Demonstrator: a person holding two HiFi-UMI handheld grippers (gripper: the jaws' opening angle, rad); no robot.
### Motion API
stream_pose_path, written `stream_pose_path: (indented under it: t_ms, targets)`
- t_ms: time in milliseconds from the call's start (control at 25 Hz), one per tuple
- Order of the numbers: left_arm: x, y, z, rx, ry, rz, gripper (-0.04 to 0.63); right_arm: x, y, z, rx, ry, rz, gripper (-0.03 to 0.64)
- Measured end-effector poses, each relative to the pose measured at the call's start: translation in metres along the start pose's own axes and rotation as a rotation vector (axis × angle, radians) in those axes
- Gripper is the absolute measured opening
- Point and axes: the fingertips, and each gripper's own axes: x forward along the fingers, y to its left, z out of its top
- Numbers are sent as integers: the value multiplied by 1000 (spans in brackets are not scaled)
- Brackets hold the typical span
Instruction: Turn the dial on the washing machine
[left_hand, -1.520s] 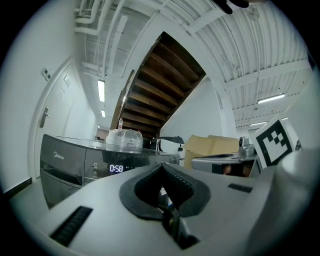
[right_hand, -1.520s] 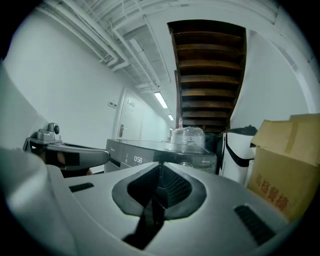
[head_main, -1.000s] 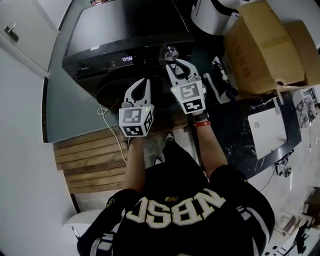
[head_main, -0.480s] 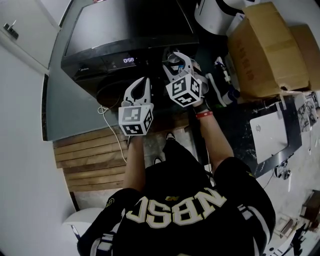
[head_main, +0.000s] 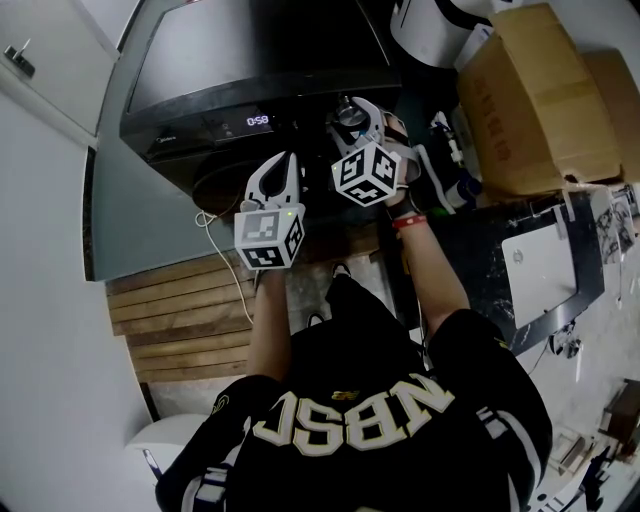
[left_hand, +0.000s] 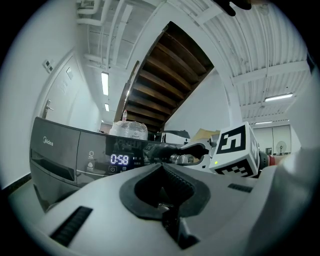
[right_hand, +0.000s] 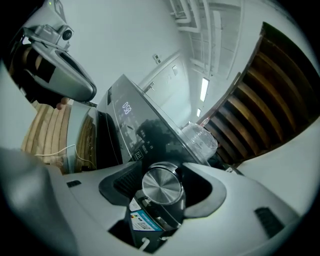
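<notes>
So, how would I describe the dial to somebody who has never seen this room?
Find the black washing machine, then its dark front panel with the lit display. Right of those digits, the dial is a round brushed-metal knob standing out from the panel; everything else there is flat markings and lights.

Open room lies before the dark front of the washing machine (head_main: 250, 70), left of the left gripper (head_main: 285, 165). A narrow gap parts that gripper from the right gripper (head_main: 356, 115), whose jaws have just been opening and stand round the dial (right_hand: 161, 186) with slim clearance on each side; a cardboard box (head_main: 535, 95) blocks the far right
</notes>
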Motion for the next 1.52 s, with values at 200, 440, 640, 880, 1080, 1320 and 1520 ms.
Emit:
stream_pose_path:
  t_ms: [200,440,640,880,1080,1320,1520]
  targets:
    - [2,2,1,-4,-7,1,13,1,-1,-1,-42,17,-28,250]
    - [3,1,1,-8,-11,-3,14,2,-1,-2,-39,21,-29,245]
    - [2,1,2,-9,-13,-2,14,1,-2,-1,-11,16,-28,242]
    - [1,1,2,-13,-18,-1,14,1,-3,-2,27,7,-26,239]
    - [0,0,3,-16,-20,-2,12,0,-8,-3,159,-14,-24,239]
    - [-3,1,4,-22,-24,2,14,-1,-15,-6,382,-33,-22,239]
    - [-2,-1,2,-21,-22,0,13,-1,-16,-6,404,-40,-22,239]
